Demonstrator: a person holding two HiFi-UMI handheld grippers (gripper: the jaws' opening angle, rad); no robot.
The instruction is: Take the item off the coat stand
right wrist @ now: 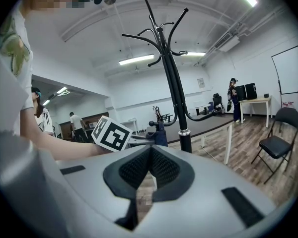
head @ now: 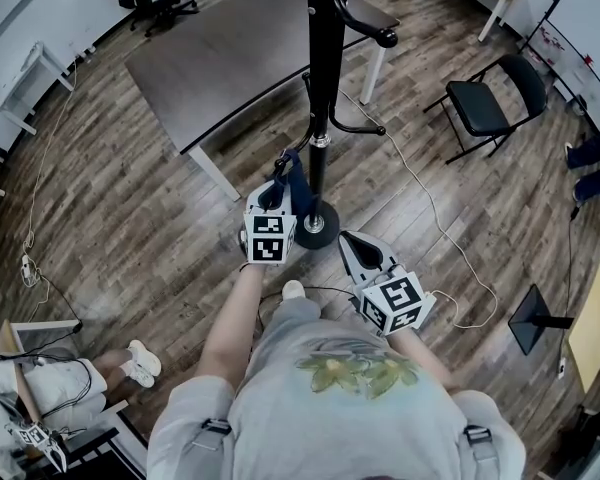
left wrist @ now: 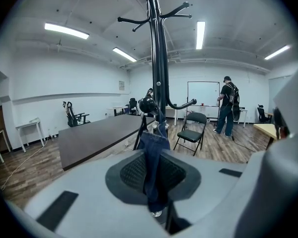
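Denim strap [left wrist: 153, 157]: hangs from a low hook of the coat stand, running down between the two pads of the left tool; from the head view it shows as a blue strip [head: 291, 176] just ahead of that tool, close beside the pole.
Coat stand [head: 323, 68]: black and upright, with curved hooks at several heights; its round base rests on the wooden floor [head: 130, 218], directly in front of the person.
Left tool [left wrist: 153, 175]: raised to the stand's lower hooks, pads pressed nearly together and pinching the denim strap, which fills the narrow gap between them.
Right tool [right wrist: 150, 165]: held lower and to the right of the stand's base, apart from the strap; its pads meet at the tips with nothing between them, touching neither strap nor stand.
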